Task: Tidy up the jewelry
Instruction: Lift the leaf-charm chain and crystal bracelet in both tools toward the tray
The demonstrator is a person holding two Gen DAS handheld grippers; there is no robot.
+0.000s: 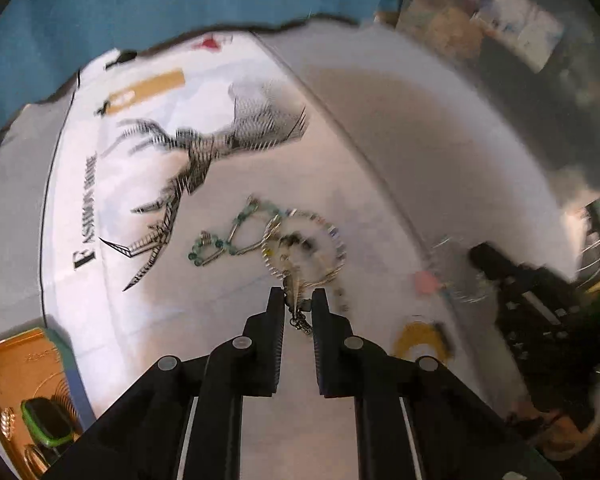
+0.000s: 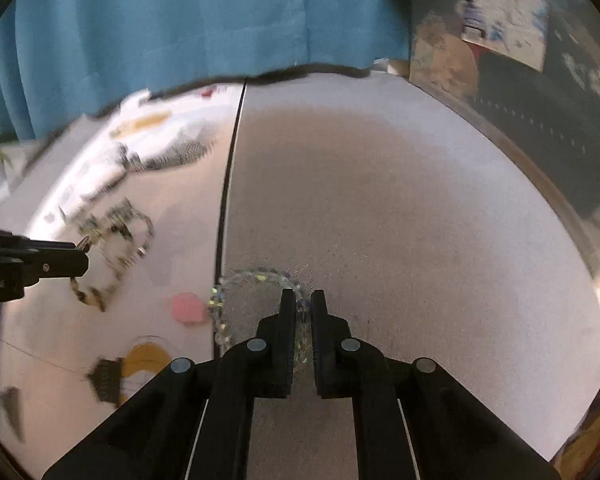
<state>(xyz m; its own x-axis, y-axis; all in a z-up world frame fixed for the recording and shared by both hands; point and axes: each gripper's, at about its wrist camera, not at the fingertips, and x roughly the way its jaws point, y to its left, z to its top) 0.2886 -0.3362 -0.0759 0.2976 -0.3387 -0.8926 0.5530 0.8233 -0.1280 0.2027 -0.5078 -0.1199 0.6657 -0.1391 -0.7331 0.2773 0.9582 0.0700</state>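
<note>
**Two grippers, each pinching a strand**

Lift slowly so loops do not snag. Left gripper (image 1: pixel 297 300): fingers nearly together, nipping the chain (image 1: pixel 300 312) between the tips; its beaded loops trail beyond them. Right gripper (image 2: pixel 303 300): fingers pressed on the crystal bracelet (image 2: pixel 256 280), which arcs leftward from the tips.

We see a white table (image 2: pixel 400 200) bearing a printed cloth (image 1: pixel 112 184), beaded bracelets (image 1: pixel 236 236) and a gold tray (image 1: pixel 4 376).
</note>
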